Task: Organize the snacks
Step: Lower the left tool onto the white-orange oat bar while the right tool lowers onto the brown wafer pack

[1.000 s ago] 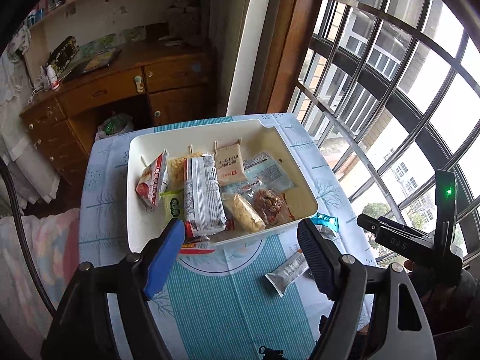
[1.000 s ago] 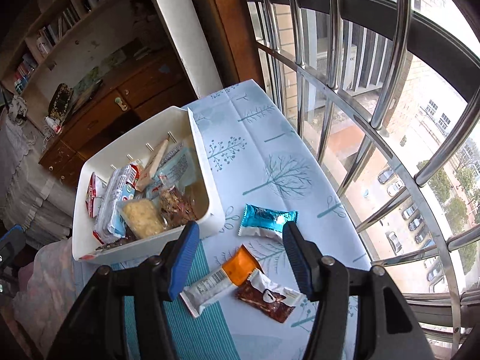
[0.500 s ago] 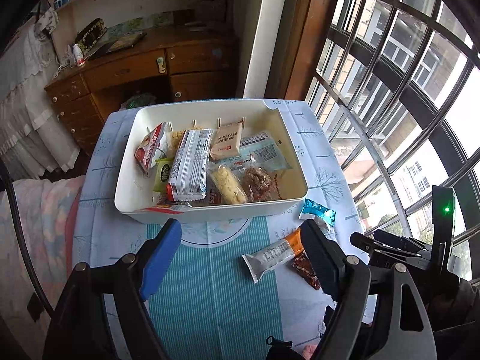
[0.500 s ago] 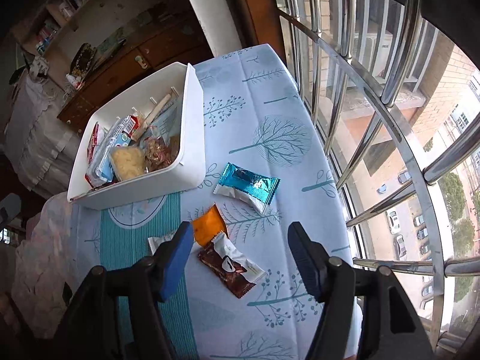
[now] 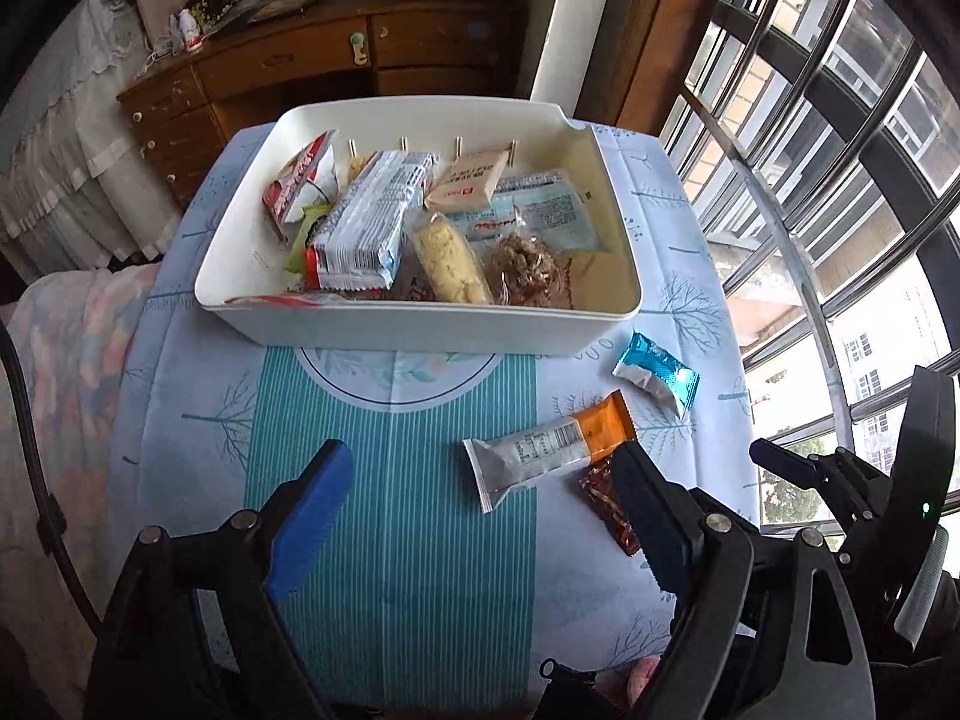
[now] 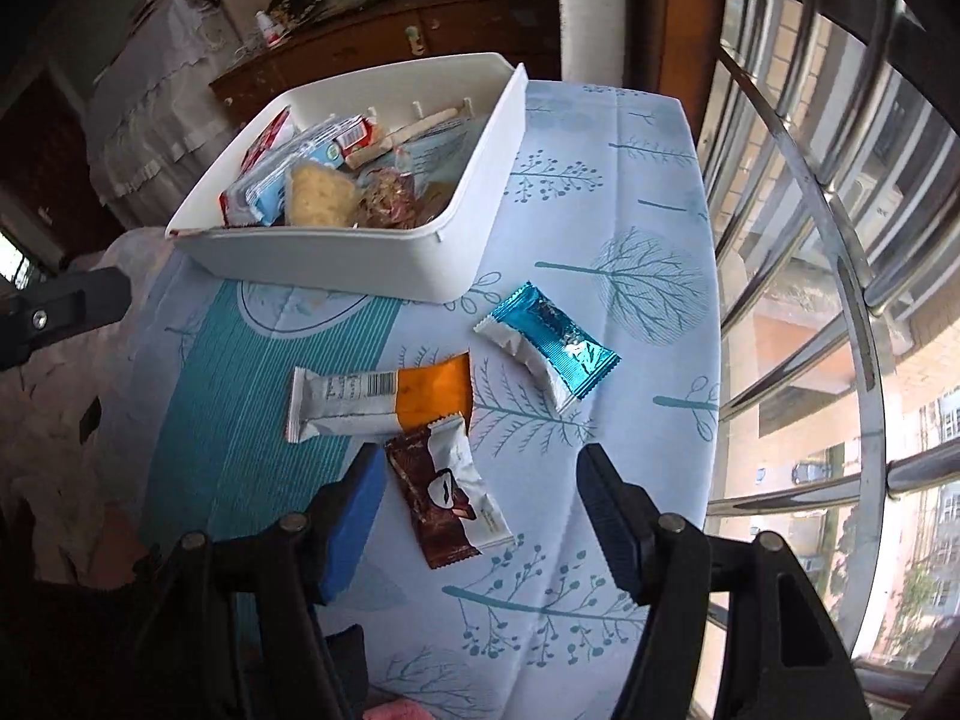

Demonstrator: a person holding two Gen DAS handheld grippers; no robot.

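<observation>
A white bin [image 5: 420, 324] [image 6: 336, 276] holding several snack packets sits on the patterned tablecloth. Three packets lie loose on the cloth in front of it: a blue foil one [image 5: 657, 375] [image 6: 549, 345], a white and orange bar [image 5: 549, 450] [image 6: 378, 399], and a brown and white one [image 5: 606, 507] [image 6: 450, 495]. My left gripper [image 5: 486, 474] is open and empty above the cloth, its right finger next to the brown packet. My right gripper [image 6: 480, 474] is open and empty, its jaws either side of the brown packet.
A wooden desk with drawers [image 5: 300, 66] stands beyond the table. A barred window [image 5: 840, 150] [image 6: 840, 210] runs along the right, close to the table's edge. A bed with a floral cover [image 5: 66, 372] lies at the left.
Both grippers have pulled back toward the near edge of the table and lower. The three loose packets now lie closer to my right gripper's jaws. Nothing was picked up.
</observation>
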